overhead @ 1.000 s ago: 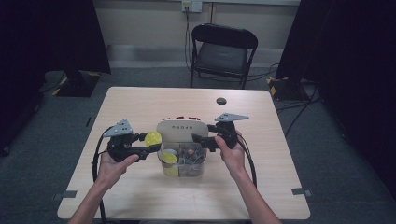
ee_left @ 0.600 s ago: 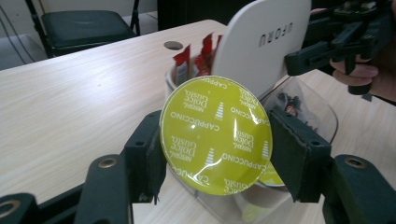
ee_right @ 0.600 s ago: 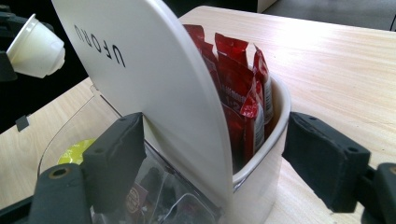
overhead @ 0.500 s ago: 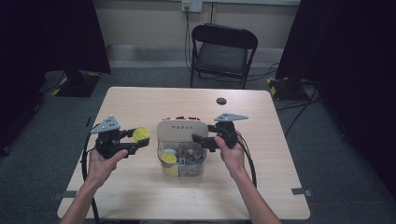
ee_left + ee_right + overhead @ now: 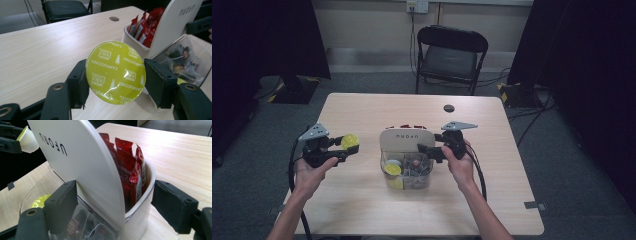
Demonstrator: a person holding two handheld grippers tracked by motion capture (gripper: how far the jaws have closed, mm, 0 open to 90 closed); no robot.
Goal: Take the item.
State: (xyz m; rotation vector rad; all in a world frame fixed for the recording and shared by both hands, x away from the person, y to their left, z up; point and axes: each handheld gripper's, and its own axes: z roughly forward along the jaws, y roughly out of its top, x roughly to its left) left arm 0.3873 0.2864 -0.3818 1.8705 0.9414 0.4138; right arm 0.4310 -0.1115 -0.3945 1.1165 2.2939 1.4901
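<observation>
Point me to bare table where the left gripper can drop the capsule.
Free: the wood left of the organiser box, under and ahead of the left gripper holding the yellow capsule; also the far strip up to the small black disc. Crowded: the box, with the right gripper at its side.

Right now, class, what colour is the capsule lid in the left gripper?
Yellow-green with white lettering, on the capsule lid; clearest in the left gripper view.

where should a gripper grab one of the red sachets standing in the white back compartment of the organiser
Probably by the top edge of a red foil sachet, coming straight down from above. The sachets stand upright and packed together in the narrow white back compartment, with the white plastic divider panel close in front and the wall behind, so only their tops poke out free. Pinch across the flat faces, not the edges.
</observation>
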